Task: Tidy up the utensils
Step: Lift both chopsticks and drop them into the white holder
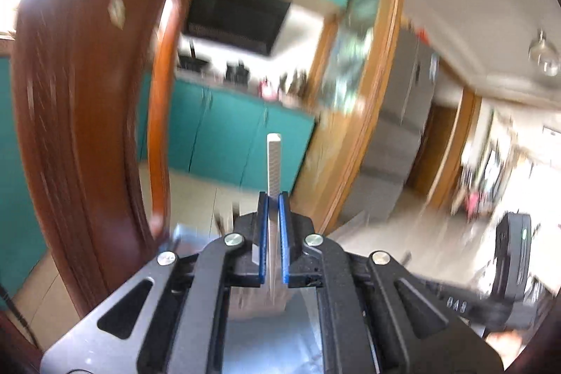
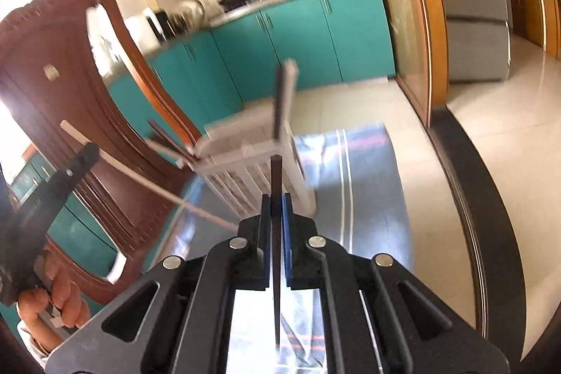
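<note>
Left gripper (image 1: 273, 198): pressed together, pinching a white chopstick (image 1: 273, 163) that points up and forward.
Right gripper (image 2: 276, 198): pressed together, pinching a dark chopstick (image 2: 276, 170).
Holder: the white slatted utensil holder (image 2: 252, 163) stands on the glossy table (image 2: 368, 198), just ahead of the right gripper, with sticks already in it.
Advice: I judge each stick should be lined up over the holder's mouth, tip first, before the pinch is loosened.
Writing: none is readable.

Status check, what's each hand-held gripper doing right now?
Left hand-held gripper shut on white chopstick. Right hand-held gripper shut on dark chopstick. Utensil holder ahead, nothing blocking.
</note>
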`<state>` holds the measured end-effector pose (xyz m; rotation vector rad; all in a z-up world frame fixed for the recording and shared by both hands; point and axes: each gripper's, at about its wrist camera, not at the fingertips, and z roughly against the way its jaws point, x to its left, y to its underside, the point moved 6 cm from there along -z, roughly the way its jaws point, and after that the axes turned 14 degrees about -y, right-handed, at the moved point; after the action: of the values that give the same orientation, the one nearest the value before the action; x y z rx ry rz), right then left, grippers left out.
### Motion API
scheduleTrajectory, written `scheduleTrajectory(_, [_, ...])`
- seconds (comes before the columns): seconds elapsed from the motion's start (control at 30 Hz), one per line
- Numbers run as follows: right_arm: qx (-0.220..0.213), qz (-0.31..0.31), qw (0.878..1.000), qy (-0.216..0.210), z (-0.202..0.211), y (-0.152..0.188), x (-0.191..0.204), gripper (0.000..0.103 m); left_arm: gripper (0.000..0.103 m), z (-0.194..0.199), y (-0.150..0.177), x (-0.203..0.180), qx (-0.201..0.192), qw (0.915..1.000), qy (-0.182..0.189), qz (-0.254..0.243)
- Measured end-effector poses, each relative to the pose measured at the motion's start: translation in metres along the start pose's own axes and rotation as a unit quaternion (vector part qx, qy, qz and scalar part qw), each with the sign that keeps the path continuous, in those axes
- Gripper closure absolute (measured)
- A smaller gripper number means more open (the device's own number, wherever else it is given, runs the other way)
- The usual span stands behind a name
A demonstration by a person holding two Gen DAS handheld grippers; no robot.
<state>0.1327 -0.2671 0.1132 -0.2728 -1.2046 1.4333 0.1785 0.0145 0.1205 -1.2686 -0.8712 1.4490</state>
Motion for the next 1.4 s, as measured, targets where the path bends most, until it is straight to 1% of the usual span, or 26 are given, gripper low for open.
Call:
scheduleTrajectory(0.07, [-0.023,0.016,1.000,-0.005,0.010,-0.018,0.010,0.096,0.096,0.004,-0.020,0.004,-0.031,0.9991,-0.001,0.029])
scheduleTrajectory(0.17, [-0.065,0.040,0.997,-0.008,0.019,-0.050,0.025,0.096,0.096,0.001,-0.037,0.010,-0.063,0.9959,-0.010,0.065])
scheduleTrajectory(0.3, [-0.124,0.072,0.990,-0.006,0.026,-0.096,0.043,0.096,0.096,-0.024,-0.037,0.019,-0.078,0.9918,-0.035,0.094])
scheduleTrajectory(0.4, [-0.155,0.083,0.984,-0.009,0.029,-0.117,0.057,0.096,0.096,-0.041,-0.030,0.023,-0.070,0.9908,-0.046,0.106])
scheduleTrajectory(0.47, [-0.176,0.094,0.980,-0.002,0.029,-0.127,0.061,0.096,0.096,-0.050,-0.030,0.023,-0.072,0.9900,-0.048,0.111])
scheduleTrajectory(0.53, [-0.188,0.100,0.977,0.008,0.022,-0.134,0.060,0.096,0.096,-0.053,-0.033,0.024,-0.087,0.9882,-0.051,0.116])
scheduleTrajectory(0.57, [-0.192,0.103,0.976,0.014,0.018,-0.136,0.059,0.096,0.096,-0.052,-0.035,0.023,-0.103,0.9865,-0.058,0.113])
scheduleTrajectory(0.63, [-0.189,0.113,0.975,0.023,0.005,-0.136,0.057,0.096,0.096,-0.057,-0.034,0.020,-0.114,0.9860,-0.064,0.103])
scheduleTrajectory(0.7, [-0.181,0.120,0.976,0.028,-0.009,-0.130,0.051,0.096,0.096,-0.065,-0.029,0.020,-0.111,0.9865,-0.078,0.092])
scheduleTrajectory(0.77, [-0.172,0.124,0.977,0.034,-0.022,-0.121,0.046,0.096,0.096,-0.081,-0.020,0.016,-0.098,0.9881,-0.094,0.072])
scheduleTrajectory(0.83, [-0.156,0.120,0.980,0.035,-0.035,-0.115,0.040,0.096,0.096,-0.093,-0.011,0.013,-0.083,0.9900,-0.100,0.056])
scheduleTrajectory(1.0, [-0.122,0.118,0.985,0.039,-0.062,-0.092,0.027,0.096,0.096,-0.116,0.010,0.006,-0.044,0.9939,-0.097,0.029])
scheduleTrajectory(1.13, [-0.107,0.118,0.986,0.043,-0.072,-0.079,0.022,0.096,0.096,-0.124,0.024,0.002,-0.020,0.9953,-0.094,0.012])
scheduleTrajectory(1.2, [-0.098,0.116,0.987,0.043,-0.076,-0.074,0.019,0.096,0.092,-0.124,0.028,0.001,-0.016,0.9956,-0.092,0.007])
scheduleTrajectory(1.27, [-0.092,0.112,0.988,0.044,-0.075,-0.069,0.017,0.096,0.078,-0.121,0.030,0.000,-0.015,0.9959,-0.089,0.003])
scheduleTrajectory(1.3, [-0.092,0.111,0.988,0.045,-0.073,-0.068,0.017,0.094,0.076,-0.118,0.031,0.000,-0.014,0.9963,-0.085,0.003])
scheduleTrajectory(1.37, [-0.099,0.111,0.988,0.049,-0.066,-0.067,0.017,0.082,0.070,-0.113,0.031,0.000,-0.009,0.9967,-0.081,0.004])
scheduleTrajectory(1.4, [-0.102,0.111,0.987,0.051,-0.060,-0.067,0.017,0.067,0.062,-0.108,0.032,0.002,-0.005,0.9968,-0.080,0.006])
